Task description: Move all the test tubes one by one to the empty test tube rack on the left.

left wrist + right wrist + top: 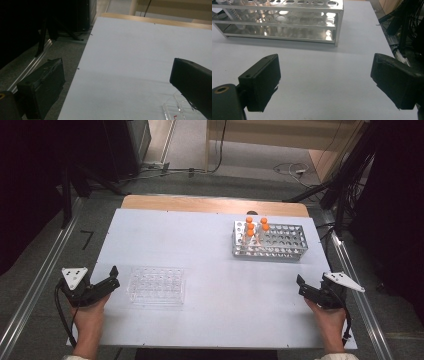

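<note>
From the high view, the left hand-held gripper [114, 277] rests at the near left of the white bench [200, 245], just beside a clear plastic well tray [156, 286], while the right hand-held gripper [300, 285] sits near right, well apart from the metal perforated tube rack [280, 241] holding orange-capped tubes [250, 227]. In the left gripper view its jaws stand apart, empty — the tray's corner [175, 110] lies by one jaw. In the right gripper view the jaws are spread and empty too, facing the rack [287, 20].

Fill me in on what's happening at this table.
A person holds a gripper in each hand, both open and holding nothing. The left gripper rests beside a clear plastic rack. The right gripper sits near the table's right edge, facing a metal rack that holds orange-capped tubes.
</note>
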A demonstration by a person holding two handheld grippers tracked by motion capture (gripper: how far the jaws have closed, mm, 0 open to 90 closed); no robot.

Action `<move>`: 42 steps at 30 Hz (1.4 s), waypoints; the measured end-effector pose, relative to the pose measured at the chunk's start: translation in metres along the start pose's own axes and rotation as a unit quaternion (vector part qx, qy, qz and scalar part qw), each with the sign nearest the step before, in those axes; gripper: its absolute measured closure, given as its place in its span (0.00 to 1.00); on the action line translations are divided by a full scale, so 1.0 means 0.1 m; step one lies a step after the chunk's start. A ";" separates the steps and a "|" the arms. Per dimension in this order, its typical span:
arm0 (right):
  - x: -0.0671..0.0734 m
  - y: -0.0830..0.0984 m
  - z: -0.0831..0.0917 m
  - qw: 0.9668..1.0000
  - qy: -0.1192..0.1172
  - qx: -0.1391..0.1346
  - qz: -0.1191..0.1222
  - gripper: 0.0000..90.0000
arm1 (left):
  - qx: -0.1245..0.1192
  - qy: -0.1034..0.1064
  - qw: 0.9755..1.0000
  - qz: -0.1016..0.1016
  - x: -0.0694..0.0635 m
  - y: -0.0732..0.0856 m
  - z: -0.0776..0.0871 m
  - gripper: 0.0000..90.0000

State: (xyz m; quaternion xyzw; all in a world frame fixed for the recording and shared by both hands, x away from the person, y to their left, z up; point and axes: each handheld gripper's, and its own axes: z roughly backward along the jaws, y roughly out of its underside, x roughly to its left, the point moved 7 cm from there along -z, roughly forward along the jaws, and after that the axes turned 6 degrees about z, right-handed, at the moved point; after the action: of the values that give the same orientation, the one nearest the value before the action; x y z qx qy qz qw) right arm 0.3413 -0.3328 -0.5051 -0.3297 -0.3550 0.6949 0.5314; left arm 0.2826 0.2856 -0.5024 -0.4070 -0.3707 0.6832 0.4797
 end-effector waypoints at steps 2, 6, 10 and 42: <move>0.00 0.00 0.00 1.000 0.000 0.000 0.000 0.09 | -0.001 0.000 1.000 0.000 0.00 0.00 0.00 0.01; 0.01 0.00 0.00 1.000 -0.002 0.000 0.003 0.09 | -0.001 -0.001 1.000 0.000 0.00 0.00 0.00 0.01; 0.02 0.00 -0.01 1.000 -0.003 0.002 0.005 0.09 | -0.004 -0.002 1.000 0.002 0.01 -0.01 0.01 0.01; 0.21 -0.29 -0.08 0.999 -0.018 -0.026 0.005 0.11 | -0.008 -0.010 1.000 0.006 0.04 -0.02 0.01 0.01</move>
State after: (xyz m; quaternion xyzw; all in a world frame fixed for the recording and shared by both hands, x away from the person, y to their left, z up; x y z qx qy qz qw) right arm 0.3574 -0.3061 -0.4867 -0.3324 -0.3810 0.6941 0.5125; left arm 0.2816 0.2894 -0.5015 -0.4061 -0.3784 0.6870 0.4690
